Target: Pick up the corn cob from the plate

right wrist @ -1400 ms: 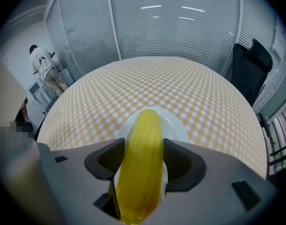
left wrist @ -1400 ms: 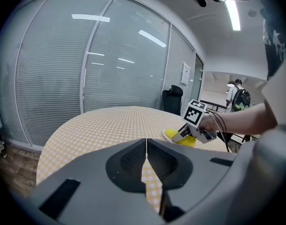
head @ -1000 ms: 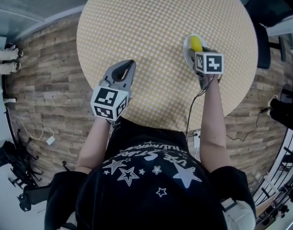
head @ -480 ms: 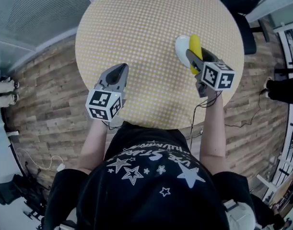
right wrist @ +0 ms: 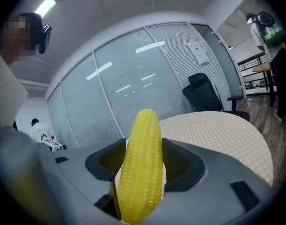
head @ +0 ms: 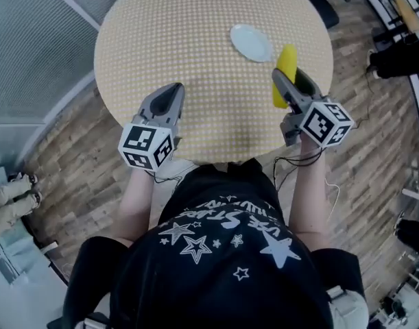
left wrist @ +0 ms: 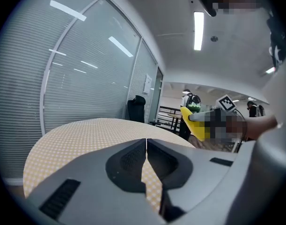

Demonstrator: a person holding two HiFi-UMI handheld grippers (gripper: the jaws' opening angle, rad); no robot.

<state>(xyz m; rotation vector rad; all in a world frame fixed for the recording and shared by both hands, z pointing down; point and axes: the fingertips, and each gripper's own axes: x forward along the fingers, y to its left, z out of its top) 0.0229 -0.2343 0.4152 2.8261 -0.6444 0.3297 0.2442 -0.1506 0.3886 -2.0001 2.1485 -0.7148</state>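
The yellow corn cob (head: 286, 75) is clamped between the jaws of my right gripper (head: 290, 82), held in the air over the right edge of the round table (head: 195, 46). In the right gripper view the corn cob (right wrist: 142, 168) stands up between both jaws and hides the gap. The pale plate (head: 251, 42) lies bare on the table, up and left of the cob. My left gripper (head: 169, 100) hovers over the table's near left part with its jaws shut and nothing between them; its jaws (left wrist: 146, 146) meet in the left gripper view.
The table has a yellow checked top and stands on a wood-plank floor (head: 72, 149). A glass wall with blinds (left wrist: 63, 78) runs along the left. A black office chair (right wrist: 206, 97) stands beyond the table. People stand in the background (left wrist: 192, 100).
My right gripper has lifted the corn cob off the plate and drawn it right and toward me. The plate now lies bare. The left gripper has kept its pose.
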